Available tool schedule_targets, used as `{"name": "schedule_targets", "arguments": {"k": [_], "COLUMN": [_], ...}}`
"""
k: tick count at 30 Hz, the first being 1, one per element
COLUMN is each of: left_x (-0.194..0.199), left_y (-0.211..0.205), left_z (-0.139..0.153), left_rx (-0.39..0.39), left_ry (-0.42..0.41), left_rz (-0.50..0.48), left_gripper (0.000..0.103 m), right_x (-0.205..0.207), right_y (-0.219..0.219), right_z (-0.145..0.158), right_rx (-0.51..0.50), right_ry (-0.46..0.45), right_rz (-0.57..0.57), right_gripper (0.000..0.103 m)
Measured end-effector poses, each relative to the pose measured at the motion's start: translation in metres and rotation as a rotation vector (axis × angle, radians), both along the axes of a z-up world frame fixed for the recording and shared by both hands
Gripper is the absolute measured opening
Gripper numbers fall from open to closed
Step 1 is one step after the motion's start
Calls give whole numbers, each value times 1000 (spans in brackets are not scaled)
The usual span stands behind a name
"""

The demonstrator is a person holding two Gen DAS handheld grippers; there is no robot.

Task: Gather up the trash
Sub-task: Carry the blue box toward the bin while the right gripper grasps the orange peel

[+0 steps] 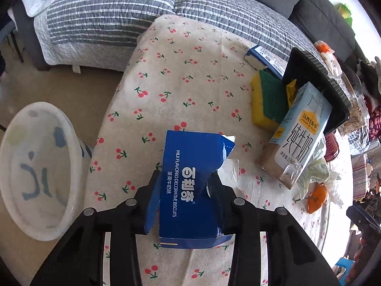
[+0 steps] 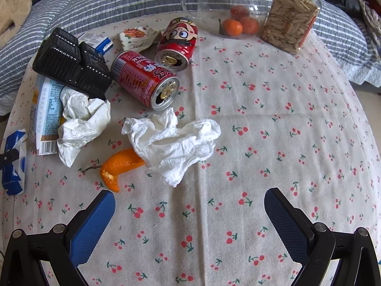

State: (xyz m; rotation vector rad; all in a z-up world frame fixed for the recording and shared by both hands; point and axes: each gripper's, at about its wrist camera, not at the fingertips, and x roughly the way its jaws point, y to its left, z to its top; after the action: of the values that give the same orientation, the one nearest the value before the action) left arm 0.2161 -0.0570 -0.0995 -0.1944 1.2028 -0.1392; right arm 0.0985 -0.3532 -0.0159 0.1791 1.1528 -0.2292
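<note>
The left gripper (image 1: 184, 182), angled steeply down, is clamped on a torn blue biscuit box (image 1: 190, 190) above the cherry-print tablecloth (image 1: 185, 71), with a white bin (image 1: 35, 166) on the floor alongside and a striped sofa (image 1: 107, 19) beyond. The right gripper (image 2: 189, 205) hangs empty, jaws wide apart, near a crumpled tissue (image 2: 171, 140). Only its view shows two red cans (image 2: 145, 78) and orange peel (image 2: 116, 166).
</note>
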Motion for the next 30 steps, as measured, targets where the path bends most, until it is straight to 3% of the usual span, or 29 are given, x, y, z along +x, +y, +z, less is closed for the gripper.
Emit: {"name": "schedule_targets", "arguments": {"k": [10, 14, 18, 21, 22, 26, 30], "left_x": [-23, -29, -32, -34, -35, -39, -42], "left_y": [19, 22, 23, 26, 27, 34, 43], "left_z": [23, 26, 26, 24, 24, 30, 37], "left_rx": [-66, -74, -77, -77, -81, -93, -119], "left_ry": [-23, -25, -21, -14, -13, -26, -38], "left_rz": [-46, -57, -67, -73, -73, -76, -72], "left_gripper": [42, 42, 42, 42, 42, 42, 42], "right_x": [36, 42, 47, 50, 50, 46, 32], "right_y": [11, 27, 32, 38, 40, 39, 31], "right_z": [-26, -32, -45, -55, -59, -55, -44], "right_rx": [155, 177, 230, 224, 224, 286, 320], "right_ry": [43, 42, 56, 77, 83, 60, 46], "right_rz": [-62, -81, -130, -151, -153, -136, -105], "right_gripper": [103, 88, 83, 70, 57, 27, 21]}}
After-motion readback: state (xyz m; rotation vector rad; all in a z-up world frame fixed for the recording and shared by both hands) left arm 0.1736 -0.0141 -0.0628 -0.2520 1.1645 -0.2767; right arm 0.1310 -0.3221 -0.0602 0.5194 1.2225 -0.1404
